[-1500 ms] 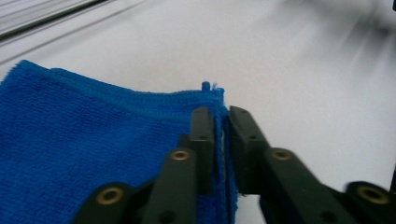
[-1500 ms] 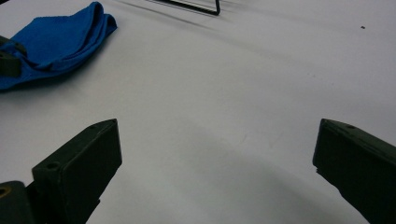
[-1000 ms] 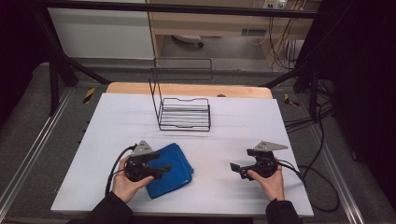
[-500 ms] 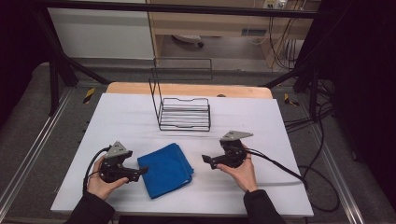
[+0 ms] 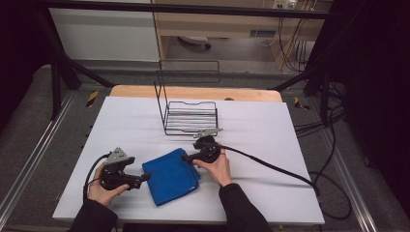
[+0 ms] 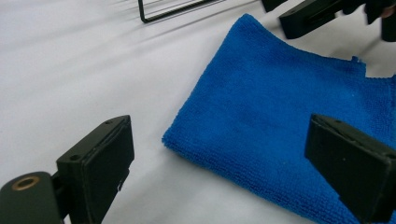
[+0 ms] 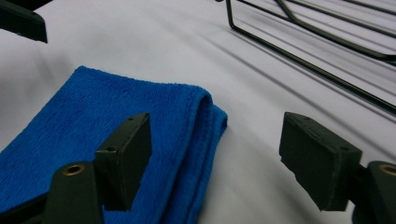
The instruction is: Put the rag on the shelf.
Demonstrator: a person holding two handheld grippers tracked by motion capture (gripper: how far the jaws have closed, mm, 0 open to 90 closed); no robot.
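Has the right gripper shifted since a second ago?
Yes. The right gripper has slid left across the table to the blue cloth's corner, now below the wire rack; its fingers have been closing.

White-topped table (image 5: pixel 270 125) with a wooden far edge (image 5: pixel 193 92), grey carpeted floor (image 5: pixel 29 125), black metal frame bars (image 5: pixel 58 82), pale wooden shelf unit (image 5: pixel 212 24) behind, dim surroundings.
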